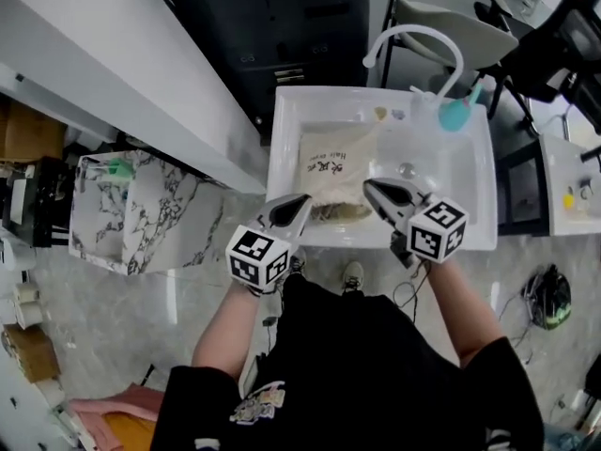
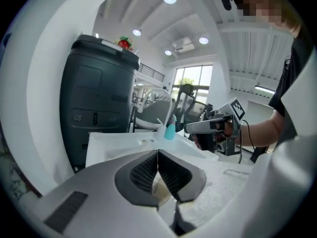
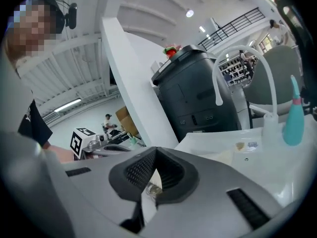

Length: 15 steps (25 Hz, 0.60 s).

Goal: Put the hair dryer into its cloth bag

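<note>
Spanning L-tongs point(image 1: 305, 199) to R-tongs point(image 1: 368, 186): bag point(image 1: 333, 163)

My left tongs point(image 2: 158, 158) and right tongs point(image 3: 156, 155) are matt grey plastic, and their pads are dark rubber with a fine ribbed grain. The cloth bag point(image 1: 333, 163) at mid-frame is pale beige fabric, matt and a little creased. The sink point(image 1: 286, 120) under it is glossy white, and the arched faucet point(image 1: 427, 36) is smooth white. The bottle point(image 1: 457, 114) at upper right is smooth teal plastic. At left, a block point(image 1: 131, 214) looks like polished veined marble. The floor point(image 1: 141, 318) is shiny grey tile.
</note>
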Each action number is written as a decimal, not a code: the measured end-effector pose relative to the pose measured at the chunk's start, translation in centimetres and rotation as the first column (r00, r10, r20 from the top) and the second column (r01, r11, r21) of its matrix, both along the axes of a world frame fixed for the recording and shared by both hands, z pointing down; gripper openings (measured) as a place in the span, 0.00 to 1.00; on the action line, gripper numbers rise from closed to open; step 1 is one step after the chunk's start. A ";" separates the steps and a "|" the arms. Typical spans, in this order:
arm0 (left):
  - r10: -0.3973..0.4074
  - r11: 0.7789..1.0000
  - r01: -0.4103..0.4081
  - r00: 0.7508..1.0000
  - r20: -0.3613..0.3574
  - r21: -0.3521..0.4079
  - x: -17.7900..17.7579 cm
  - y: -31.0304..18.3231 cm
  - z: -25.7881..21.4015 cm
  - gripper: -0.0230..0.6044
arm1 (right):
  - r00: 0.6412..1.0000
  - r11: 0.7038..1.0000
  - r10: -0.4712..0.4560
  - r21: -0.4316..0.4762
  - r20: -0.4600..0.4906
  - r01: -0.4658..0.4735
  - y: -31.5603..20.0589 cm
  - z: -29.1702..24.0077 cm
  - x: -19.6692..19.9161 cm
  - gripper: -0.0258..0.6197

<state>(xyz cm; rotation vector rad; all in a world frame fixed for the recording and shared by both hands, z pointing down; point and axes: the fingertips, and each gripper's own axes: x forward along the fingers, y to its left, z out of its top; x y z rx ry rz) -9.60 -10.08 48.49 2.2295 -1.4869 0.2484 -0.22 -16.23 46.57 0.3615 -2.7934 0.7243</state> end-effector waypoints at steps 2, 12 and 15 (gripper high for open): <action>-0.055 0.998 0.055 0.998 -0.001 0.020 0.1 0.6 -1.0 0.04 | 0.999 0.999 -0.032 0.012 0.011 0.032 0.2 -0.6 0.3 0.04; -0.226 0.974 0.225 0.973 0.037 0.042 1.2 5.1 -2.8 0.04 | 0.988 0.990 -0.140 -0.008 0.067 0.140 2.3 -1.5 0.6 0.04; -0.252 0.967 0.250 0.966 0.048 0.044 1.1 6.2 -3.0 0.04 | 0.985 0.987 -0.156 -0.018 0.078 0.158 3.0 -1.4 0.4 0.04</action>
